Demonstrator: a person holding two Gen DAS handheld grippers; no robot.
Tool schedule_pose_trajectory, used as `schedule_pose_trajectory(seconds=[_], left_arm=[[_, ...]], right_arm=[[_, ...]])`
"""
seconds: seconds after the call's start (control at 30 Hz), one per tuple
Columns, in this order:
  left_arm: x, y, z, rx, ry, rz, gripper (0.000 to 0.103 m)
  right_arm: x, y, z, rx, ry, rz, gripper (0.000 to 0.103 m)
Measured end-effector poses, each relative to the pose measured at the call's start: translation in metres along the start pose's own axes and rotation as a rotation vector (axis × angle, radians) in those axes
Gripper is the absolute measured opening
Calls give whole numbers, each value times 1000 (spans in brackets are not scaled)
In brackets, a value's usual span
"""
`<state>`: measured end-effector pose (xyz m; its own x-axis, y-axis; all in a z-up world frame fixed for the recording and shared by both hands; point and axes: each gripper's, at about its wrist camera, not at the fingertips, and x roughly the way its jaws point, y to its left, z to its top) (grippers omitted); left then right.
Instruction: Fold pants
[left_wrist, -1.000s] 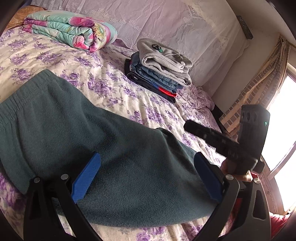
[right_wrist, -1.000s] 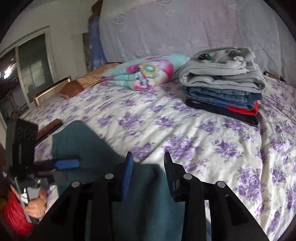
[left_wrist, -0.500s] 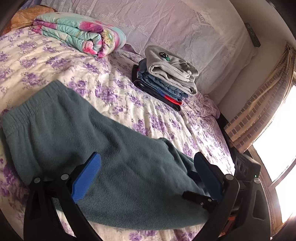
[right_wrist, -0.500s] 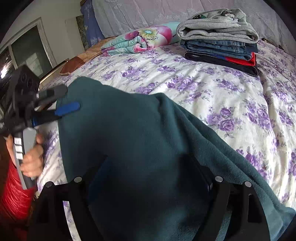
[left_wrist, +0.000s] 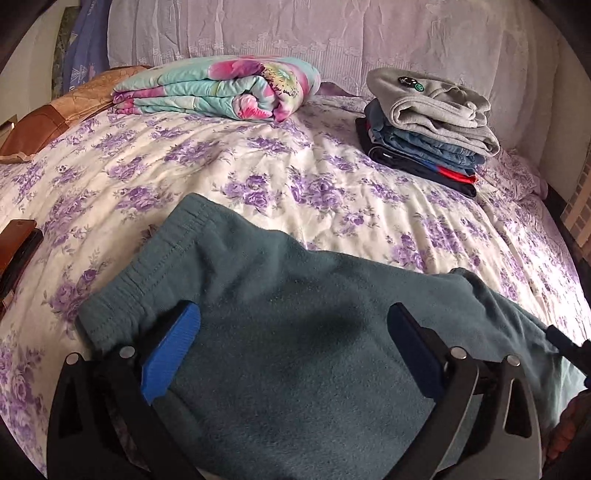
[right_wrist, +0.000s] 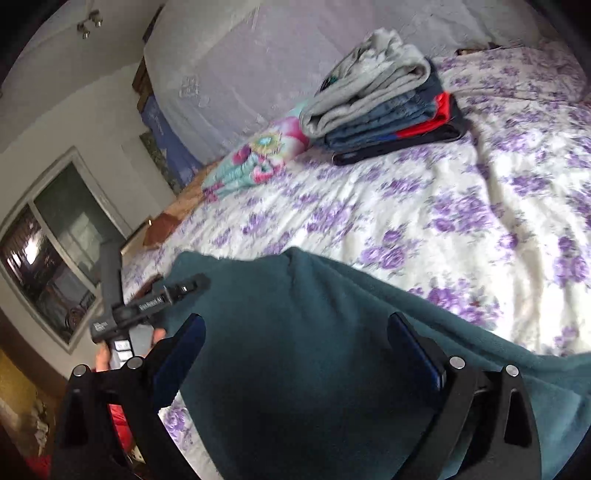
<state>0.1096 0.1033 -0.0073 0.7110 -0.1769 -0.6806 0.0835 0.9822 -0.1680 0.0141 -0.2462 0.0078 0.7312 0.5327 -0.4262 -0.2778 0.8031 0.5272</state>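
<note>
The teal fleece pants are laid flat across the near edge of the floral bed, waistband to the left, released a moment ago. The right gripper is seen with jaws opening over the cloth, nothing pinched; the left gripper is also held apart. A first fold appears to be next.

Teal fleece pants lie flat, waistband at left.

Right hand-held gripper jaws now opening wide over the teal pants; a second ago nearly closed.
</note>
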Motion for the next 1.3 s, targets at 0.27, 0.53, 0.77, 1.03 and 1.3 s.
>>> schedule_pose_trajectory(seconds=[0.27,0.53,0.77,1.03,1.3], left_arm=[[13,-26,-1,134,59,173,99],[6,-15,0,84,34,96,98],[8,-21,-2,117,46,141,99],[7,-22,-3,115,46,138,99],[7,-21,-3,110,44,128,98]], right_arm=[[-174,-71,-57,335,-227,-52,99],[-297,-104,-100,544,-337,-399,99],[-290,-149,-102,640,-358,-317,99],[-275,-174,-72,606,-330,-420,73],[-260,-180,-77,582,-343,-406,18]])
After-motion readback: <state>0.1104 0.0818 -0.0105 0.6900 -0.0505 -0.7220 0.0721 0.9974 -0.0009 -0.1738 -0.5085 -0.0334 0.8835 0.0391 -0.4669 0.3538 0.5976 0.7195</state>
